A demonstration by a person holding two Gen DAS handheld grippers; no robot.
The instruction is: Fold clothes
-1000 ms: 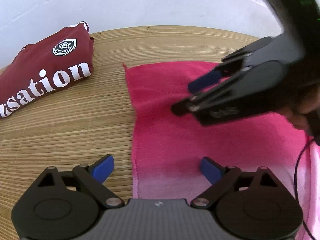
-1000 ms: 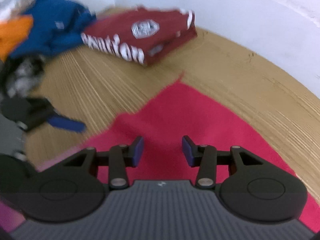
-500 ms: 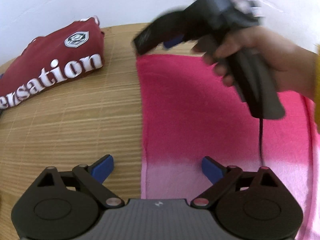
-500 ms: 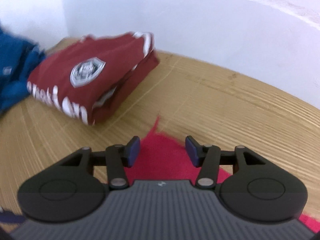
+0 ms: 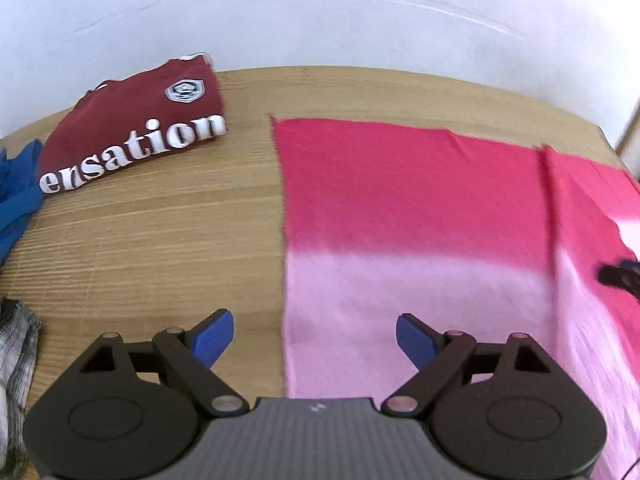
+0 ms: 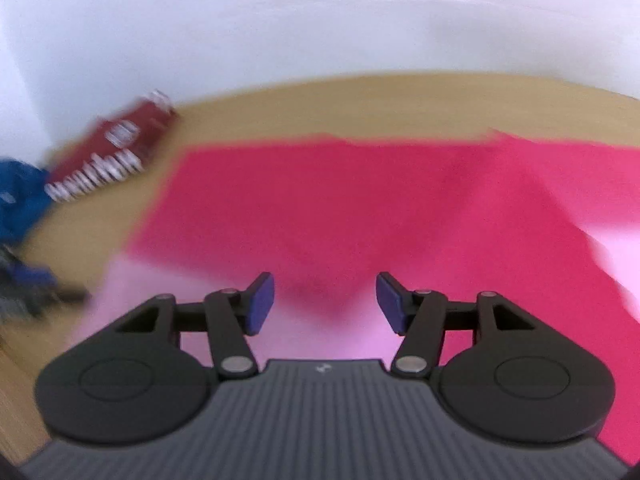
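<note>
Pink cloth spread flat on the table, both tools poised over it with nothing held.

The pink garment point(image 5: 400, 208), deep pink fading to pale, lies flat on the wooden table point(image 5: 152, 240), right of a folded maroon shirt point(image 5: 132, 128). It looks thin, limp and light; it should drape and slide, so a corner or the left hem seems the best pinch point. The left gripper point(image 5: 314, 338) has its jaws wide apart straddling that edge, empty. The right gripper point(image 6: 325, 304) has just been opening its jaws, nothing between them.
</note>
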